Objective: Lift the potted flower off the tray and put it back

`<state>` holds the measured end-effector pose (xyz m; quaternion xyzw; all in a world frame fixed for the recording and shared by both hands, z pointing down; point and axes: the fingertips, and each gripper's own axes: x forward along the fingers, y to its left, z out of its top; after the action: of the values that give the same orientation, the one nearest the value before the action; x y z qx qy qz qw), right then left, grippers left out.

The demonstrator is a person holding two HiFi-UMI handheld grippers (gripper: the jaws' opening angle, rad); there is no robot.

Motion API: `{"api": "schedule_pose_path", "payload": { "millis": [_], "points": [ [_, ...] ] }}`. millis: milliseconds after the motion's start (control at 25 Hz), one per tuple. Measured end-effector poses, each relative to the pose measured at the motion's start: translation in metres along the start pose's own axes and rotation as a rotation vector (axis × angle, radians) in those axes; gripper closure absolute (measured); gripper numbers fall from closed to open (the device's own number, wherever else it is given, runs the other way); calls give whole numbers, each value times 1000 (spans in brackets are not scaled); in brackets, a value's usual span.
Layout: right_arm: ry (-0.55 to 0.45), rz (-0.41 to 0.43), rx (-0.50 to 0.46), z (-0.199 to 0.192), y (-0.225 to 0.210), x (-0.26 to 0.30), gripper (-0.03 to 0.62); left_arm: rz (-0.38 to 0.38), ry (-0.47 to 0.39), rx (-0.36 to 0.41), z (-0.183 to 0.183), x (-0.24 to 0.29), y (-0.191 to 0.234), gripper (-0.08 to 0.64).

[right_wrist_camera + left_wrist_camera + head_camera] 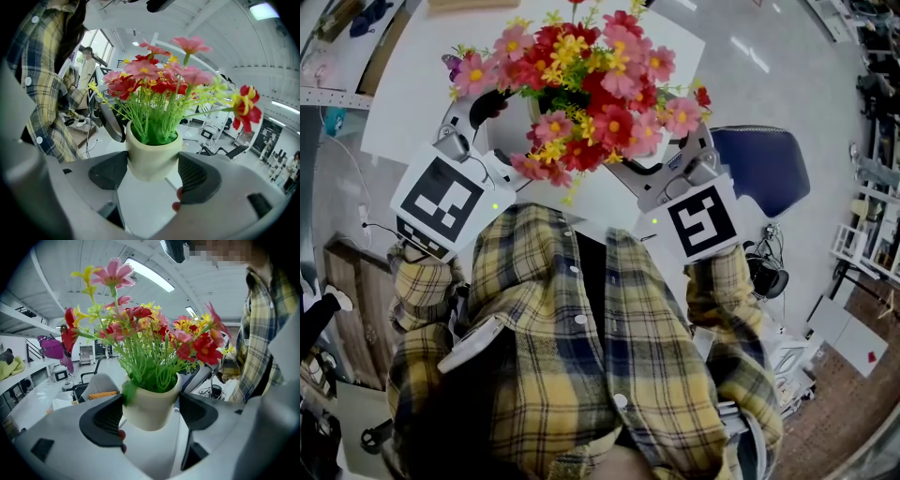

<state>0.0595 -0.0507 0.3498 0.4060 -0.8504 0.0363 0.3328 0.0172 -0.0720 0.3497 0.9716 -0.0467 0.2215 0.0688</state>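
So, a white table is being looked down on in the head view, with shiny grey floor around it and a blue chair sitting off to the right. It's a big open workshop-type room. Strip lights are being shown on a white ceiling in the left gripper view, and desks and more chairs are being picked up far behind.

The pot is being held up over the table, close to a plaid shirt, and its rounded bottom is being shown clear of the surface in both gripper views. It's being pinched from two sides at once. The left gripper is being pressed onto it with one dark pad on each flank, and the right gripper is being clamped on it the same way from the opposite side. The flowers, red, pink and yellow, are being carried upright above the jaws, between the two marker cubes.
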Motion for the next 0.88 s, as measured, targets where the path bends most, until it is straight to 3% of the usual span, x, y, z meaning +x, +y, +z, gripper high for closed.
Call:
{"api": "schedule_pose_path", "payload": {
  "millis": [880],
  "points": [
    [-3, -17, -3, 2, -1, -2, 256, -7, -14, 12, 3, 0, 0, 197]
  ]
}}
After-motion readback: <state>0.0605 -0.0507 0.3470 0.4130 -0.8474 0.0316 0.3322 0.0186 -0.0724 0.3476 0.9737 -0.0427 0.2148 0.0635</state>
